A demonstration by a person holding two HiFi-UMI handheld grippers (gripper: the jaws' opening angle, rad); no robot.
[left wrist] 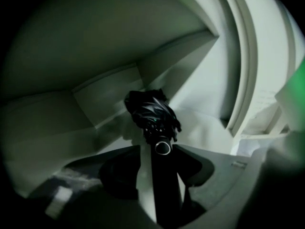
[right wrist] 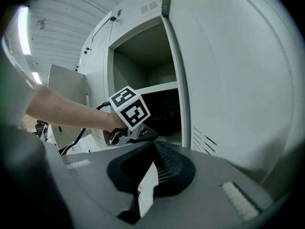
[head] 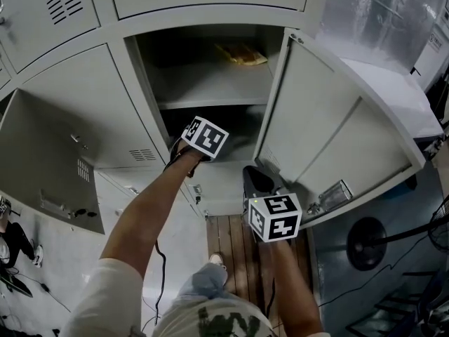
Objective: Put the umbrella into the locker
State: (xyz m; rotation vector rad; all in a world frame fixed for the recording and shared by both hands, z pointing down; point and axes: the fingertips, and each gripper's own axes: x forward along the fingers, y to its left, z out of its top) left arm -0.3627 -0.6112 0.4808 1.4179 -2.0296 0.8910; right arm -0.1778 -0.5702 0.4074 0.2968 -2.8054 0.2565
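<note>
The black folded umbrella lies on the floor of the open locker's lower compartment, its bundled canopy toward the back. Its straight handle runs between the jaws of my left gripper. A strip of light shows beside the handle, so the jaws stand open around it. In the head view the left gripper reaches into that dark compartment and the umbrella is hidden. My right gripper hangs by the open door, tips together, holding nothing. The right gripper faces the left gripper.
A shelf splits the open locker; a yellowish packet lies above it. Another locker door stands open at the left. A black fan base sits on the floor at the right, wooden boards below me.
</note>
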